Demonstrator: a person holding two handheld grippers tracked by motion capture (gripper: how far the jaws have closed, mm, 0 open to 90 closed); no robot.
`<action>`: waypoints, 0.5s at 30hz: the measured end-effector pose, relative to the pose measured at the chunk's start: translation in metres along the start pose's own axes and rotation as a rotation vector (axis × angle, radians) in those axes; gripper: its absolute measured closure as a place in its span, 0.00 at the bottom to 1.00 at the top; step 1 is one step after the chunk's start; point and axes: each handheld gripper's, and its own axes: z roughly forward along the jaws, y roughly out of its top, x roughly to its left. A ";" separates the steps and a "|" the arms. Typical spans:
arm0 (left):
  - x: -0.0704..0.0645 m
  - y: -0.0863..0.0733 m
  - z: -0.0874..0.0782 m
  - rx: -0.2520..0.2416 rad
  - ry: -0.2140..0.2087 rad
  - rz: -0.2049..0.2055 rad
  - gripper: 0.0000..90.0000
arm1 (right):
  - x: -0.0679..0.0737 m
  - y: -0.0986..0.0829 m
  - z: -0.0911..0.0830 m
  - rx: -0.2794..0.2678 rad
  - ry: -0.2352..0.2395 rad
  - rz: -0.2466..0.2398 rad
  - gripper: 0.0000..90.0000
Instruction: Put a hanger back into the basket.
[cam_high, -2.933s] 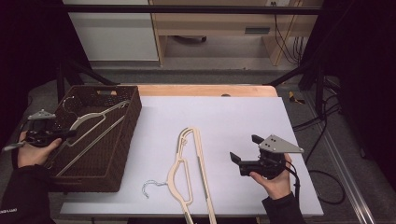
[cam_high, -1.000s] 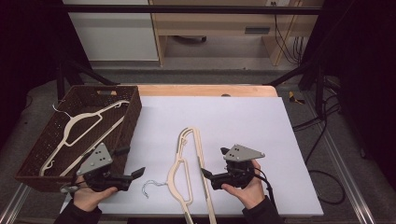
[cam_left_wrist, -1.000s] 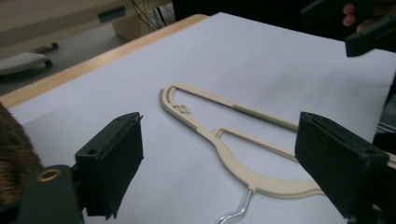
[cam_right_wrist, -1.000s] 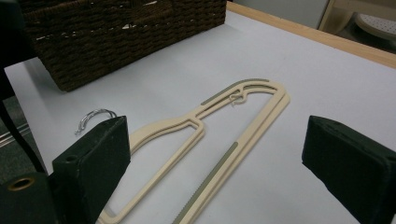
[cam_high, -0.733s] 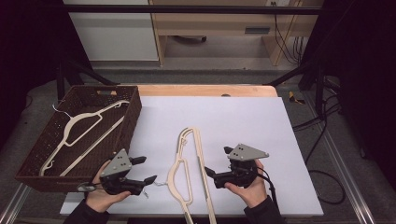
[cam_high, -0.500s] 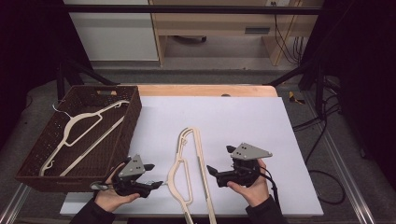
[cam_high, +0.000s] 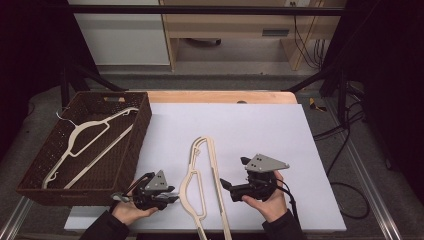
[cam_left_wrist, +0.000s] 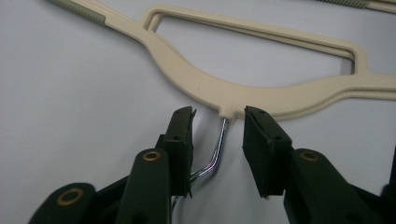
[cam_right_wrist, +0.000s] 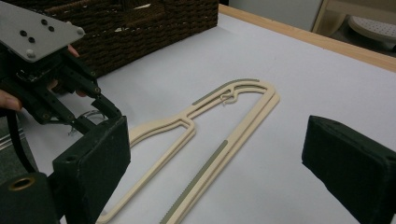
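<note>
Nearest, left gripper (cam_high: 172, 196) at the front edge of the white table sheet (cam_high: 260, 125), jaws parted on either side of the chrome wire hook (cam_left_wrist: 215, 151) of the cream plastic hanger (cam_high: 202, 185), not clamped on it; one pad close beside the wire, contact not certain. Lying flat on the sheet, that hanger, long straight bar running away from the front edge, hook end pointing toward the left gripper. Just right of the hanger, right gripper (cam_high: 226, 186), held in a hand (cam_high: 265, 197), jaws wide apart and empty, aimed at the hanger's bar without touching. Farther back and left of the hanger, dark brown woven wicker basket (cam_high: 131, 150) at the sheet's left edge, holding a second cream hanger (cam_high: 87, 142) laid slantwise inside. Beyond the sheet, bare wooden table edge (cam_high: 220, 96).
</note>
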 end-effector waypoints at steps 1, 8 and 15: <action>0.001 0.000 0.001 0.011 -0.004 0.008 0.73 | 0.000 0.000 0.000 0.000 0.000 0.001 0.09; 0.004 -0.002 0.007 0.023 -0.024 0.009 0.83 | 0.001 0.000 0.001 0.003 0.005 0.004 0.09; 0.007 -0.003 0.008 0.021 -0.063 0.019 0.93 | 0.001 -0.001 0.003 0.008 0.010 0.000 0.09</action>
